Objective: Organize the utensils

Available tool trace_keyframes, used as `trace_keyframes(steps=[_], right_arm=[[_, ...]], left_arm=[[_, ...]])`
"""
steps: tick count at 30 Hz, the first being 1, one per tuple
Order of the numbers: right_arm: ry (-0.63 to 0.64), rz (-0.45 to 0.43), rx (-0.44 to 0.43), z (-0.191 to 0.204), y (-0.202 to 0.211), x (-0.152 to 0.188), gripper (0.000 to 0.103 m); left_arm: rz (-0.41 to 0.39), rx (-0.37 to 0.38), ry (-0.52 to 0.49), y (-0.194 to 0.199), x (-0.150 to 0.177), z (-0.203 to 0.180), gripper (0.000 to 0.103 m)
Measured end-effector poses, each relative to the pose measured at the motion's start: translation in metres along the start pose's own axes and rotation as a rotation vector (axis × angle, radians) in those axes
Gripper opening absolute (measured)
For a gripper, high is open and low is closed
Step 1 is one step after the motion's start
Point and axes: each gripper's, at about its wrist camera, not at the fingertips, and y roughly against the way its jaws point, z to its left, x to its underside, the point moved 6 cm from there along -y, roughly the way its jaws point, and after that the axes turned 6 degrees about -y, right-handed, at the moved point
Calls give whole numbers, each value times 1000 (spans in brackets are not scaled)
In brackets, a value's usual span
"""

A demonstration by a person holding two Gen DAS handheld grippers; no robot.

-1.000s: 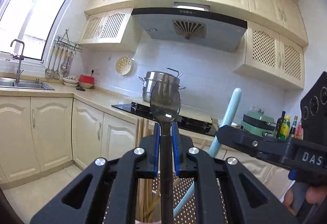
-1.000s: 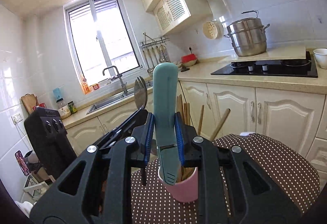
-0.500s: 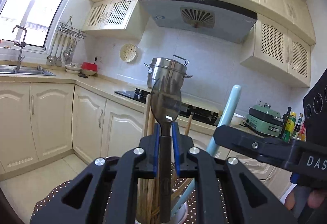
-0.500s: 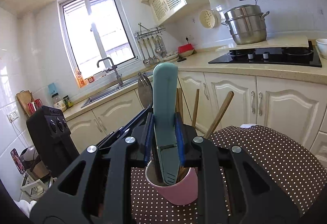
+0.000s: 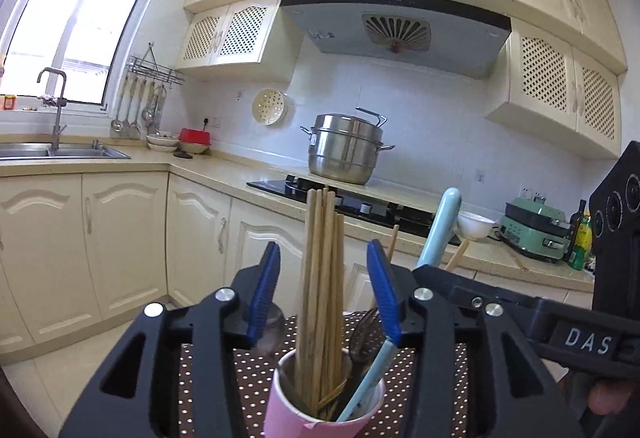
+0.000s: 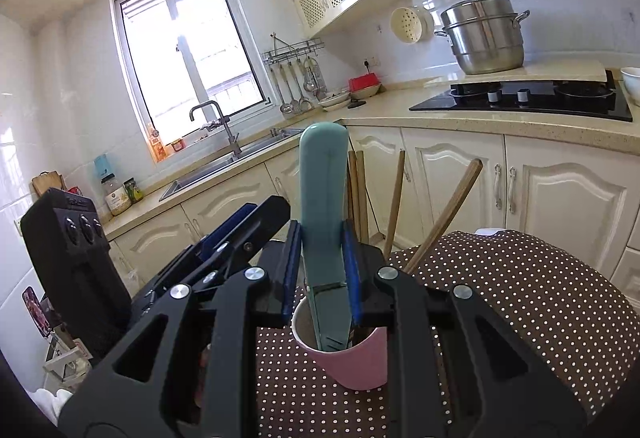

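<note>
A pink cup (image 5: 304,412) stands on a brown polka-dot cloth (image 5: 432,390) and holds a bundle of wooden chopsticks (image 5: 322,278) and dark metal utensils (image 5: 360,338). My left gripper (image 5: 323,298) is open, its blue pads either side of the chopsticks, above the cup. A metal spoon bowl (image 5: 270,334) shows just below its left pad. My right gripper (image 6: 322,270) is shut on a light blue-handled tool (image 6: 322,198), whose lower end sits inside the pink cup (image 6: 348,354). That tool also shows in the left wrist view (image 5: 438,230).
Cream cabinets and a counter run behind, with a black hob (image 5: 352,198), a steel steamer pot (image 5: 346,148), a white bowl (image 5: 476,226) and a sink (image 5: 60,150). The cloth-covered surface (image 6: 520,302) extends to the right of the cup.
My left gripper has opened and let go of the metal spoon, which has dropped down by the cup. My right gripper has lowered the blue-handled tool into the cup.
</note>
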Motion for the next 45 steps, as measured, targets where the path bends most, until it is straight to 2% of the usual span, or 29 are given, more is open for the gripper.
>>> trace_keyframes(steps=[3, 11, 27, 35, 37, 38, 39, 45], right_arm=[[-1, 5, 4, 2, -1, 2, 21], [3, 9, 19, 6, -4, 5, 21], [96, 20, 120, 18, -8, 10, 21], [87, 40, 138, 19, -12, 15, 22], [76, 38, 143, 19, -11, 14, 28], [75, 33, 147, 19, -10, 13, 39], [73, 26, 153, 19, -8, 11, 57], [86, -6, 155, 29, 9, 8, 58]], left_arm=[[4, -8, 4, 5, 0, 4, 56], [40, -37, -12, 11, 2, 14, 61], [91, -85, -34, 20, 7, 27, 63], [133, -115, -58, 23, 12, 33, 65], [138, -123, -55, 26, 13, 35, 67], [139, -127, -53, 27, 13, 36, 67], [141, -128, -50, 29, 12, 37, 70], [142, -137, -88, 48, 8, 34, 74]])
